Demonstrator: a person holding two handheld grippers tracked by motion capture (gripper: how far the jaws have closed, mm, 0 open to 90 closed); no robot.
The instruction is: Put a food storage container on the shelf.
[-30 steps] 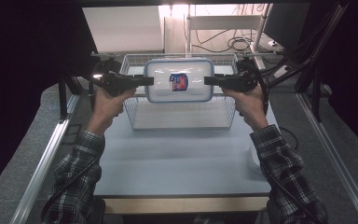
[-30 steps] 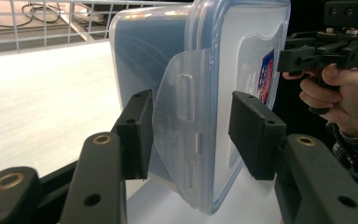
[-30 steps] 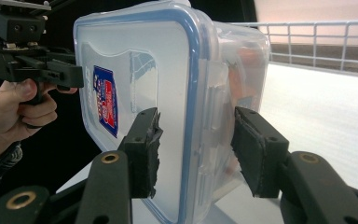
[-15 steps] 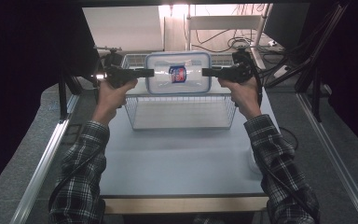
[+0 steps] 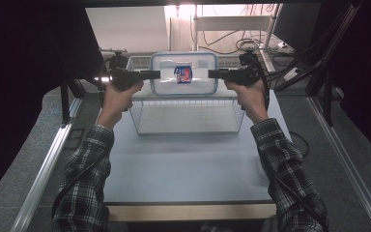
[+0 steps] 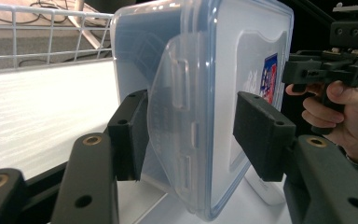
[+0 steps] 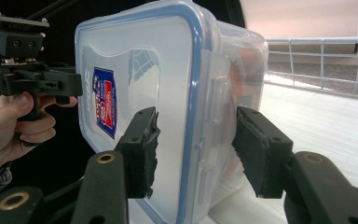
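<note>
Since the earlier frames, the plastic container is farther from the person and turned: before, its lid faced up over the wire basket; now it stands on its edge at the far side of the basket, with the lid and its red and blue label facing the camera in the high view. Both hands have moved forward with it.

At the container's left end is the left gripper. In the left gripper view its 2 black jaws stand on both sides of the side clip of the container. One pad is close to the clear body, and the other pad stands apart from the lid, with a visible gap. These jaws have just been opening, with the container's edge between them, so they are spread and do not pinch it.

At the right end is the right gripper. In the right gripper view its jaws also stand on both sides of the container's rim. The torn pad lies against the lid, but the other pad looks a little off the body, so I cannot tell if it really presses.

The basket stands on the pale table, and the person's checked sleeves come in from below.
</note>
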